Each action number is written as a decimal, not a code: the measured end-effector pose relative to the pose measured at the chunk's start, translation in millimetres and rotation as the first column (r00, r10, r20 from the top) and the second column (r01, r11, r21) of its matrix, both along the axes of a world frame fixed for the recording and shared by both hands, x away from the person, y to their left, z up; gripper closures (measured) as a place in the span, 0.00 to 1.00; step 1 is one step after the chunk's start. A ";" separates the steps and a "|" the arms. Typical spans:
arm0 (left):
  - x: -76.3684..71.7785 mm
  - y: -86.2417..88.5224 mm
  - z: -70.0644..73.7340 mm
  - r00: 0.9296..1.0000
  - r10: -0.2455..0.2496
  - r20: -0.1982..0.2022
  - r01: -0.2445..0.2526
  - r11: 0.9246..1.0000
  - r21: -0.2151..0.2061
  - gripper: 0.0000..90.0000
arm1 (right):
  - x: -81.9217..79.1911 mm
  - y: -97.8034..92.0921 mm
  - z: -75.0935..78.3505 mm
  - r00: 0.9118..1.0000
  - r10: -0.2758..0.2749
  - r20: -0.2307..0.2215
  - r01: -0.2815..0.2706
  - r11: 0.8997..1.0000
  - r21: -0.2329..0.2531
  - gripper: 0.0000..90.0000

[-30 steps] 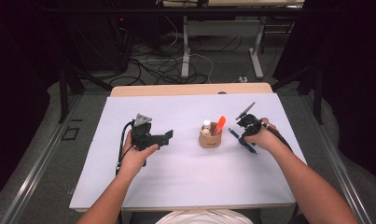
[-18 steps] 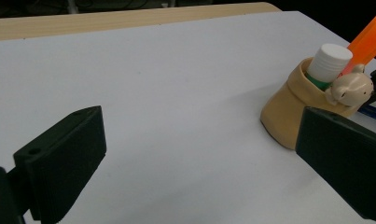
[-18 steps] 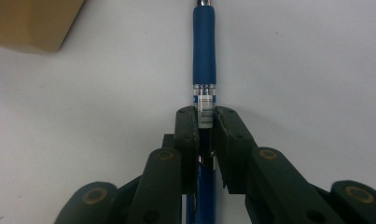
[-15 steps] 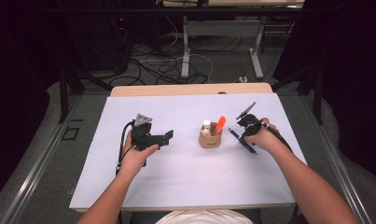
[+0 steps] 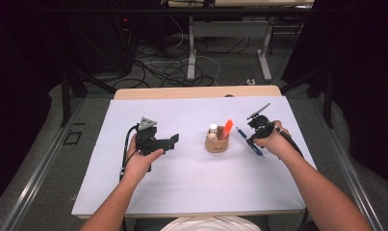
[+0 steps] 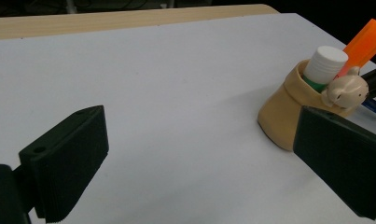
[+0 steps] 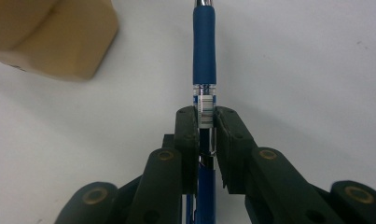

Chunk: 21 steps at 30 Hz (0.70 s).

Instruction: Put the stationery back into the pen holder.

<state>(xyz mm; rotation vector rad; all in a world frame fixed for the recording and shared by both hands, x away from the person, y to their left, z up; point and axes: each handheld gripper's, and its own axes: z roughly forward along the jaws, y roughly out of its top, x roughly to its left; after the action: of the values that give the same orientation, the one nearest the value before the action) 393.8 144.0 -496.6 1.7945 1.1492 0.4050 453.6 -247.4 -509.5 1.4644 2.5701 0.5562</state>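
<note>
Right gripper point(image 7: 204, 126), jaws closed on a blue pen point(image 7: 204, 56) with a rubbery grip and a small barcode label, lies just right of the tan holder point(image 5: 216, 143). Left gripper point(image 6: 199, 163), ribbed black jaws wide apart and empty, lies left of the holder, apart from it.

My left gripper point(image 5: 171, 140) is matte black, topped with a grey three-cornered plate, and a black cable loops from its rear. Its jaws are broad black blocks with ribbed faces and small round holes. My right gripper point(image 7: 205, 122) has black linkage arms with brass-coloured pivot screws. Both forearms are bare; I wear a white top.
</note>
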 end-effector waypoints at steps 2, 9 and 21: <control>-0.1 0.0 0.3 1.000 -0.001 -0.004 0.001 1.000 -0.002 0.04 | -3.0 -1.4 2.5 1.000 -0.019 0.015 0.018 1.000 0.012 0.89; -0.9 -0.7 0.6 1.000 -0.003 -0.008 0.002 1.000 -0.018 0.06 | -13.1 -10.1 6.7 0.993 -0.067 0.102 0.054 0.991 0.122 0.89; -3.4 -2.6 4.9 1.000 -0.013 0.006 0.013 0.999 -0.030 0.12 | -40.2 -9.9 37.1 0.967 -0.050 0.249 -0.004 0.977 0.211 0.89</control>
<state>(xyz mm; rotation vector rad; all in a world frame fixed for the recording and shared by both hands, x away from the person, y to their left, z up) 390.4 141.3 -491.7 1.7734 1.1331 0.3831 413.4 -257.3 -472.4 1.3768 2.3514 0.9698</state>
